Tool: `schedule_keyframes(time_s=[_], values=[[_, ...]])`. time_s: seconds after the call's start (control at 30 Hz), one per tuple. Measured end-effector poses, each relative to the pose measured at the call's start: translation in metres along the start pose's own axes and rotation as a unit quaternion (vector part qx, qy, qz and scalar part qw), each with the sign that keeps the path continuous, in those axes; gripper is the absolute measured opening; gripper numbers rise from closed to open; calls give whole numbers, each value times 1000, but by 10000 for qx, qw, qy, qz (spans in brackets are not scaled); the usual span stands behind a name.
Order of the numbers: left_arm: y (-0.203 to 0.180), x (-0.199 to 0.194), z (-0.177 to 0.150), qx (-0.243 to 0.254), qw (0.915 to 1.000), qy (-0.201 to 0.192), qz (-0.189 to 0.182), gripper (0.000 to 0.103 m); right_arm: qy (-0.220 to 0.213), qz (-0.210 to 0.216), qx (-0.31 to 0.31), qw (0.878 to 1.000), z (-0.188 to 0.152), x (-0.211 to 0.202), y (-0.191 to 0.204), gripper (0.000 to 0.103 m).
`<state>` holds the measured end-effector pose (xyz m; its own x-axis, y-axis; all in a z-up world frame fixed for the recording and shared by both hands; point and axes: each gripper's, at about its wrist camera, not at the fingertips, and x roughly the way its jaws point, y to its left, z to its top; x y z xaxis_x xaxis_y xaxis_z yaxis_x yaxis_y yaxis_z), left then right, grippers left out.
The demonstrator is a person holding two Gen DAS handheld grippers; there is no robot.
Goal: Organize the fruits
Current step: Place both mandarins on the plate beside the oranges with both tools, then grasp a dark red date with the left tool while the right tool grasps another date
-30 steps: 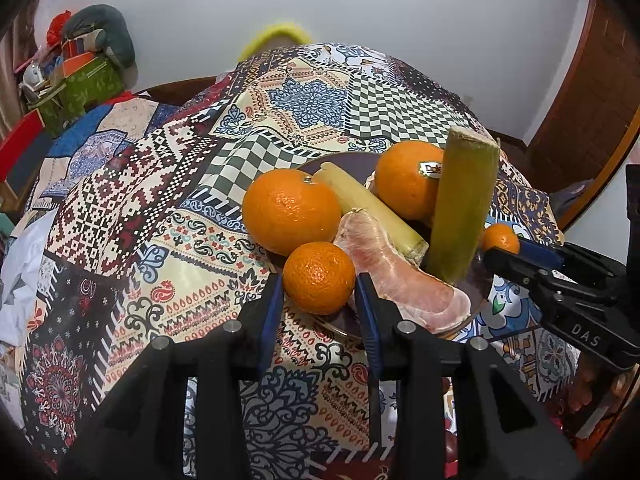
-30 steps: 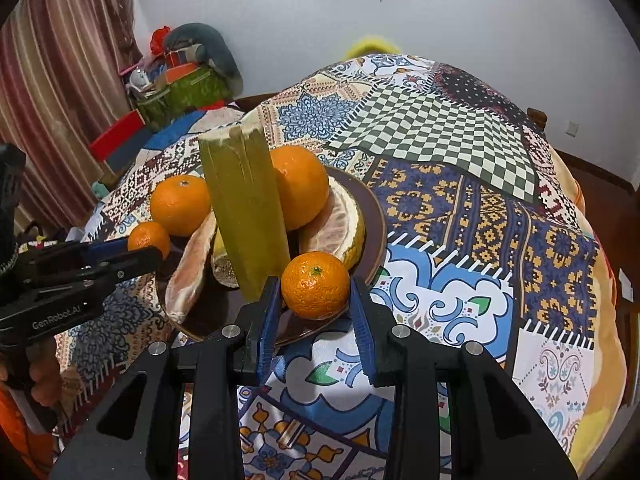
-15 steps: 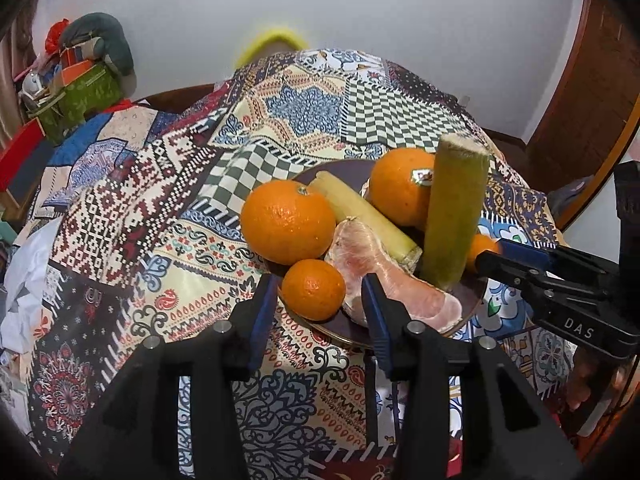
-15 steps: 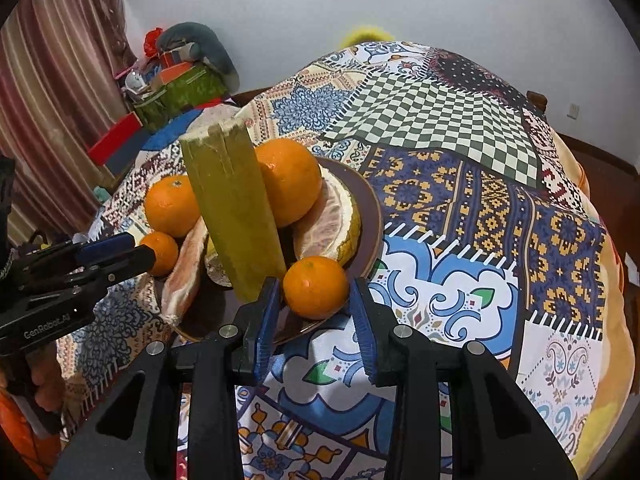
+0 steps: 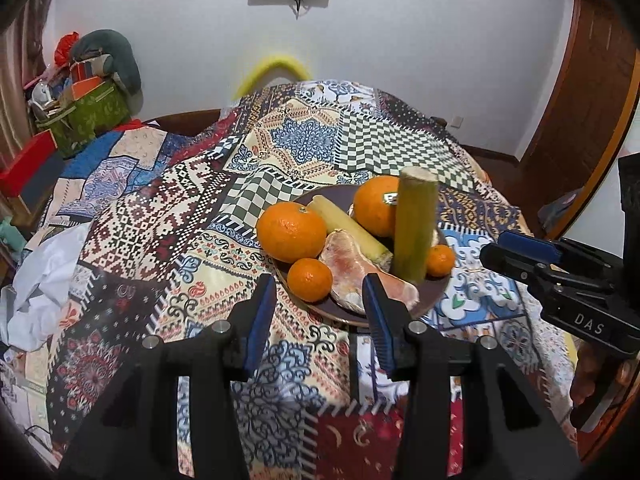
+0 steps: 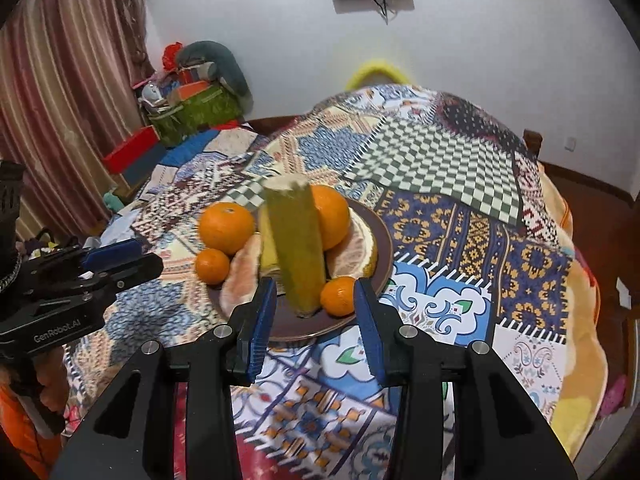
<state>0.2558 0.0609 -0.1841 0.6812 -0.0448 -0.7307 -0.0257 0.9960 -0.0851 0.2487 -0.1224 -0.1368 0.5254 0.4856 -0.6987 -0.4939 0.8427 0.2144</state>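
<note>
**Both hand-held grippers empty, fruit gathered on the plate**

The left hand-held gripper (image 5: 320,304) stands wide open and holds nothing; just ahead of its tips a small mandarin (image 5: 310,279) sits on the near rim of the brown plate (image 5: 434,294). The right hand-held gripper (image 6: 314,308) is equally spread and empty, with another small mandarin (image 6: 339,295) and an upright green cane piece (image 6: 296,248) just beyond it. The plate rests on the patterned tabletop (image 5: 168,216). My judgement: any adjustment should approach low and straight, clear of the cane piece, which looks easy to topple, and close gently on round fruit that could roll off the rim.
</note>
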Motion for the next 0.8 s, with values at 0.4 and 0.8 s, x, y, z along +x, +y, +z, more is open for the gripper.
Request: schedule_keyframes(time_s=[0.4,0.8], values=[[-18,-44,-21,82,9997,-208,-10,55,-234,-35,-185,9995,-14,-44,21,39],[-39,-32,-56,162,9996,225,-85,57,-168,-55,-67,9998,-41,-60,20,40]])
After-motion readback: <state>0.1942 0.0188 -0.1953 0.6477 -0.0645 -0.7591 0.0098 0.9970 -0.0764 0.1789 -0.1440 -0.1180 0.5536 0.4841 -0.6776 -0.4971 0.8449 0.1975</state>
